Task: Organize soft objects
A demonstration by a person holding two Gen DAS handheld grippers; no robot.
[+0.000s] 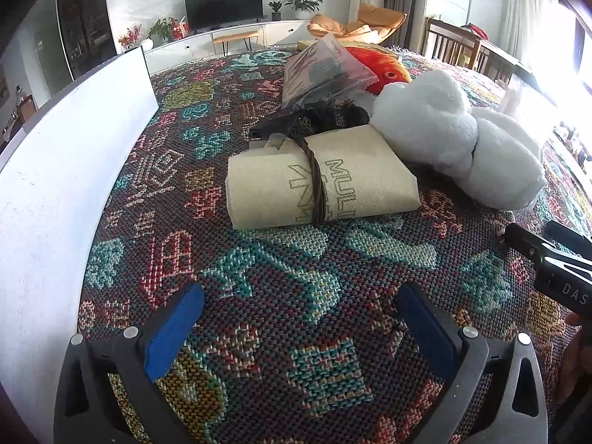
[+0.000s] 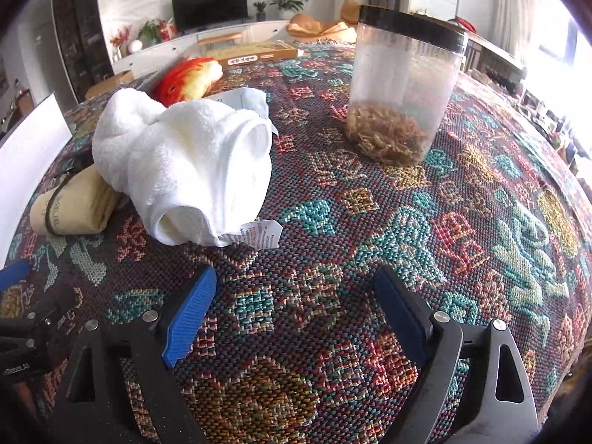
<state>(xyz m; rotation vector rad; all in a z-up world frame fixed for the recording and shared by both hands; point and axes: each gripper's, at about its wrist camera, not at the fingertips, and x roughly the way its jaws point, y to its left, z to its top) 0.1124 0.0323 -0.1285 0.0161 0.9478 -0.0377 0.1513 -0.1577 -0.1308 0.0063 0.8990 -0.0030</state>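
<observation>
A: Board [image 1: 55, 170], white, stands on edge along the far left of your bench [image 1: 296, 296], which wears a woven patterned cloth. What do you read next to it?

B: Moving right, you have a rolled beige cloth [image 1: 318, 181] tied round the middle with a dark cord, lying flat. Behind it sits a dark netted bundle [image 1: 318, 118], and a clear plastic bag [image 1: 325, 70] leans over that.

A: And your soft things further right?

B: An orange-red plush fish [image 1: 384, 70] peeks out behind the bag. Your white towel bundle [image 2: 185, 170] lies just beside the beige roll, its paper tag on the bench cloth. Well apart to the right stands a clear jar [image 2: 403, 92] with a black rim and brown dried shreds at the bottom.

A: How are your grippers?

B: Your left gripper [image 1: 299, 318] has its blue pads spread wide, nothing between them, only bare cloth below. Your right gripper [image 2: 294, 310] is likewise spread wide and empty, near the bench cloth, short of the towel. In the left view its black body shows at the right edge.
</observation>
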